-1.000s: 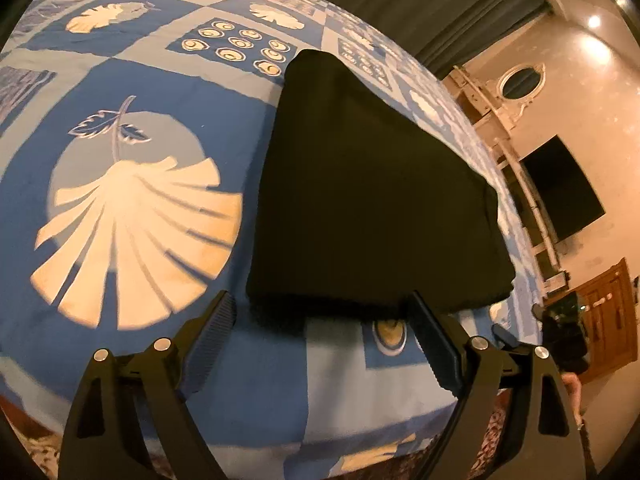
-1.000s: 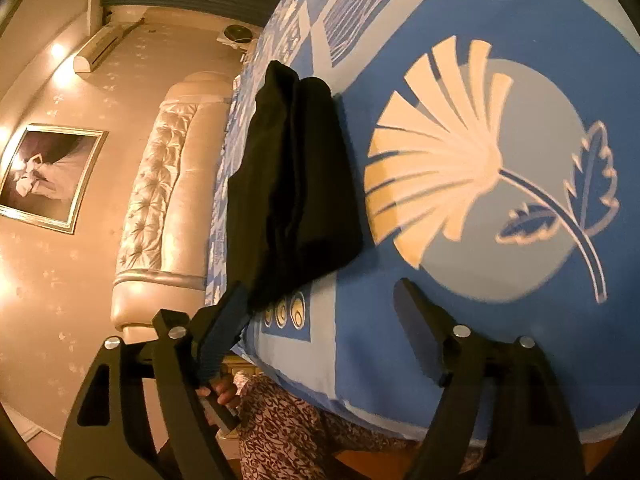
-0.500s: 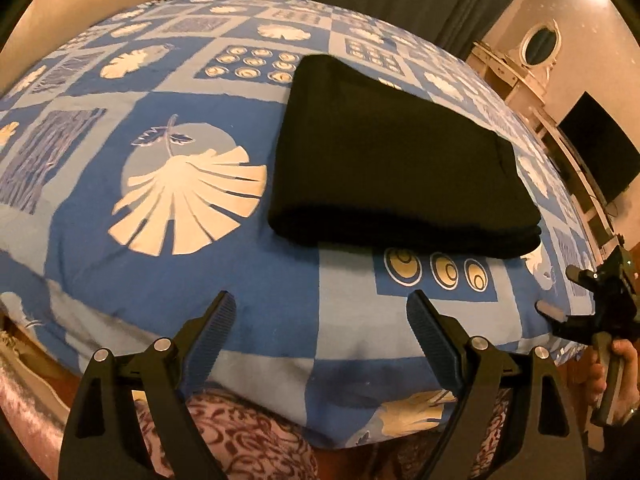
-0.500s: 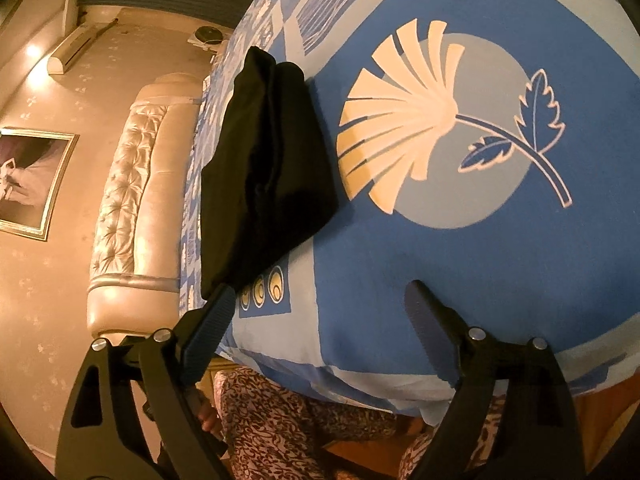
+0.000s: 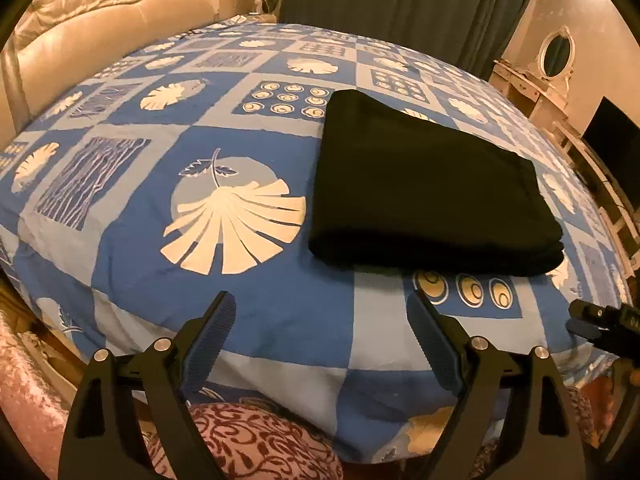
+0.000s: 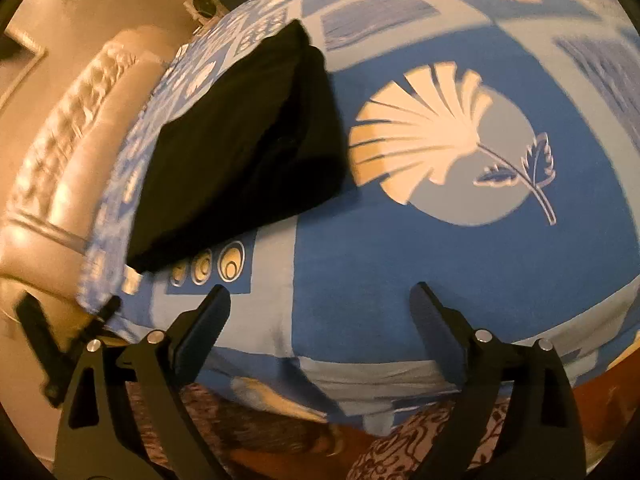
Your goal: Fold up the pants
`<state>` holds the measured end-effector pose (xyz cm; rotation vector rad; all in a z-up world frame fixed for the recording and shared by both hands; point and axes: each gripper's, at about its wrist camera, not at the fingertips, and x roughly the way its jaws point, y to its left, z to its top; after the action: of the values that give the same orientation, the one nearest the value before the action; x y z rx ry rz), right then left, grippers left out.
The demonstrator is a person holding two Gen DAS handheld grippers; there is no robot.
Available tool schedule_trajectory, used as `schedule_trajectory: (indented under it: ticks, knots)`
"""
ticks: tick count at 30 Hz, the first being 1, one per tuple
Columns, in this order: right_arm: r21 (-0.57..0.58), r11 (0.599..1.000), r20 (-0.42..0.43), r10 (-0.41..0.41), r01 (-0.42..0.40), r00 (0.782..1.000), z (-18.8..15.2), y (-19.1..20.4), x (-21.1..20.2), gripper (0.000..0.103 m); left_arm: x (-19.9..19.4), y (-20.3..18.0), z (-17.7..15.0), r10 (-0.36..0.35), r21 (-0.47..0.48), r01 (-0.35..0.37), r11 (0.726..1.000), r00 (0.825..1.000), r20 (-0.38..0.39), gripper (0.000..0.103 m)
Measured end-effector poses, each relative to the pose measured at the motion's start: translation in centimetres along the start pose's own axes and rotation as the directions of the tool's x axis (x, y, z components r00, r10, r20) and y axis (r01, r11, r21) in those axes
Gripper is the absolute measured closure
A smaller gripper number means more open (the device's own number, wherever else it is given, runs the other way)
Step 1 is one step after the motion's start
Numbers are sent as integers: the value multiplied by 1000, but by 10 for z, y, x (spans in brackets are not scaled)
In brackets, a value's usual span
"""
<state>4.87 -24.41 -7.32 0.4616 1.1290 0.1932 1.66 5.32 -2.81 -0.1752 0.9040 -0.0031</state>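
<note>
The black pants lie folded into a thick flat rectangle on the blue patterned bedspread. They also show in the right wrist view, up and to the left. My left gripper is open and empty, held back over the bed's near edge, short of the pants. My right gripper is open and empty, also back at the bed's edge, with the pants ahead to its left. The tip of the right gripper shows at the right edge of the left wrist view.
A padded cream headboard stands at the far left. Dark curtains hang behind the bed. A dresser with an oval mirror and a dark screen stand along the right wall. A patterned rug lies below the bed's edge.
Both grippers have drawn back from the folded pants toward the bed's near edge and levelled out. More of the bed and room shows now. The pants have not moved.
</note>
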Motion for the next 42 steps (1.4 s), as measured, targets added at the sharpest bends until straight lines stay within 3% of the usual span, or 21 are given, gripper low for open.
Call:
schedule_trajectory:
  ticks: [5, 10, 16, 42]
  knots:
    - [-182, 975, 75, -118, 130, 990, -9, 34, 1, 12, 1, -3, -1, 13, -9, -12, 1000, 1000, 8, 17]
    - [-285, 935, 168, -166, 209, 972, -15, 52, -6, 11, 1, -8, -3, 17, 3, -17, 1000, 1000, 9, 17]
    - [-269, 940, 203, -159, 211, 966, -13, 49, -14, 10, 1, -8, -3, 22, -7, -22, 1000, 1000, 15, 17]
    - [-213, 956, 162, -169, 201, 972, -8, 38, -6, 10, -9, -18, -1, 41, 42, -44, 998, 996, 78, 17]
